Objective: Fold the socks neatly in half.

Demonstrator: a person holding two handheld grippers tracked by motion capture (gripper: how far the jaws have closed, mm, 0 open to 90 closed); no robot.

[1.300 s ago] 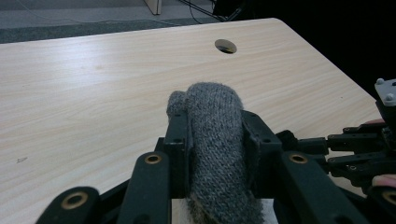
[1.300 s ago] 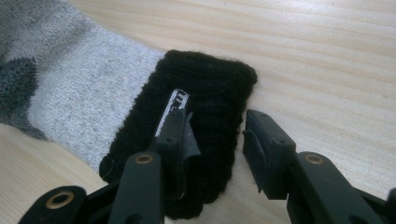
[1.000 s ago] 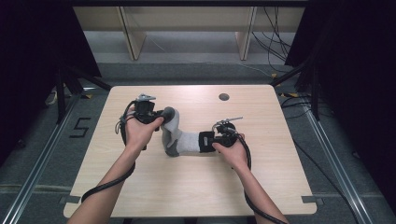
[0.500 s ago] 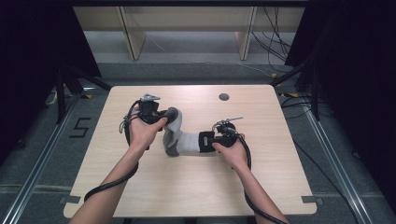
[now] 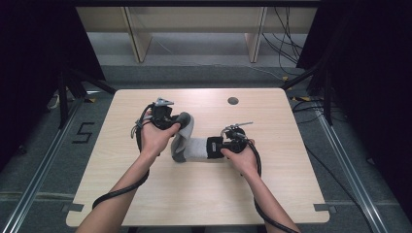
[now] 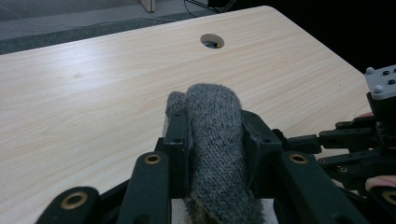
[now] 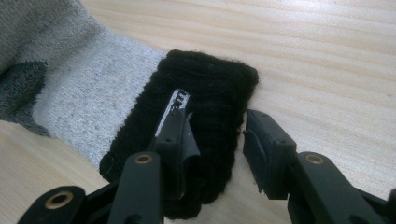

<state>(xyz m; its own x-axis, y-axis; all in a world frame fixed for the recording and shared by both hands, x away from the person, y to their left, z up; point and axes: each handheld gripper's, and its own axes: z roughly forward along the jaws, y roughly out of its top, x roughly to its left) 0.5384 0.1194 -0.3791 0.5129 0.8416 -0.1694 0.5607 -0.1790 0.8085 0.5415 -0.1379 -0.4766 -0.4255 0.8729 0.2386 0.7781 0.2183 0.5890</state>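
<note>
Near the surface's (image 5: 272,189) centre lay the sock (image 5: 192,145), long axis running nine to three. Left claw (image 6: 212,135) pinched its grey toe at nine; right claw (image 7: 212,135), spread, straddled the black cuff (image 7: 205,93) at three.

A knitted, fuzzy cloth sock (image 5: 187,144) lies on a smooth, matt wood-grain table (image 5: 291,194).

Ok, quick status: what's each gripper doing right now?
Left gripper: shut on the dark grey toe end of the sock.
Right gripper: open, one jaw over the sock's black cuff, not clamped.
</note>
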